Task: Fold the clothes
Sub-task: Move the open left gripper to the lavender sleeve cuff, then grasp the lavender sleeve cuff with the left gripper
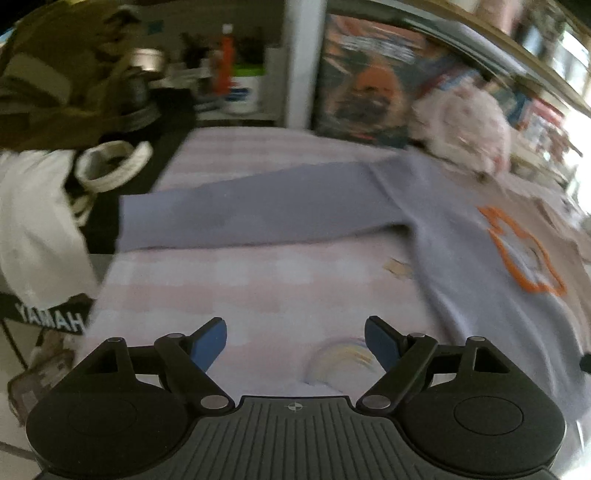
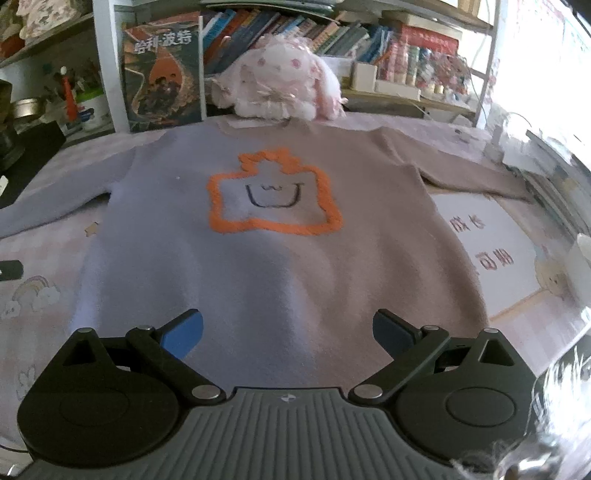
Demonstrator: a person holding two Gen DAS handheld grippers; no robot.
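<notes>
A lilac-grey sweater (image 2: 280, 266) with an orange outlined figure (image 2: 271, 194) lies flat, front up, on a pink checked cloth. Both sleeves are spread out sideways. My right gripper (image 2: 288, 334) is open and empty, just above the sweater's hem. In the left wrist view the sweater (image 1: 443, 221) lies to the right with its left sleeve (image 1: 240, 214) stretched toward the table's left edge. My left gripper (image 1: 295, 343) is open and empty over the bare cloth, in front of that sleeve. The left wrist view is blurred.
A pink plush toy (image 2: 284, 85) sits at the sweater's collar, before a bookshelf (image 2: 332, 33). A white printed sheet (image 2: 487, 247) lies right of the sweater. White garments and a black bag (image 1: 40, 236) hang off the table's left edge (image 1: 107, 266).
</notes>
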